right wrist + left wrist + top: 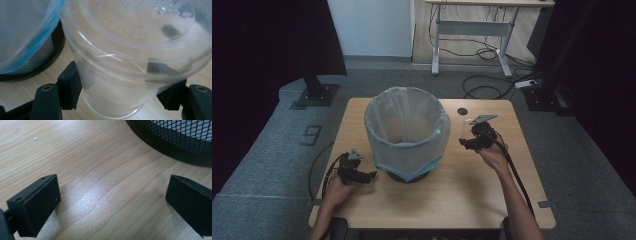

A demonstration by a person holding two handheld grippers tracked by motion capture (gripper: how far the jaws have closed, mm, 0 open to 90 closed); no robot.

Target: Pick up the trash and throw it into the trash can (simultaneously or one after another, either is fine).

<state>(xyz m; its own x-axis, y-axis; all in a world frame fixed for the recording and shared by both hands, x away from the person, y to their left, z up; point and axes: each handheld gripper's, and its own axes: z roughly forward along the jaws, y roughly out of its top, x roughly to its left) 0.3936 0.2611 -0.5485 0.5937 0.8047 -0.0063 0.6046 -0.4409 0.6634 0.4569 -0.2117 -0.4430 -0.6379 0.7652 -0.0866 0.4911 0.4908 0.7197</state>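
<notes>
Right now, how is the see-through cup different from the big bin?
The cup is small, clear plastic, and pinched in the right claw; the bin is much bigger, black mesh, and stands by itself on the table. The bin has a pale bag with a blue edge inside; the cup has no liner. Both are round and open at the top.

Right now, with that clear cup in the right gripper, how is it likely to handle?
The cup looks thin, clear plastic, so probably light and easily squashed. Its smooth wall may slip between the right gripper pads. It looks empty, so spilling seems unlikely.
</notes>
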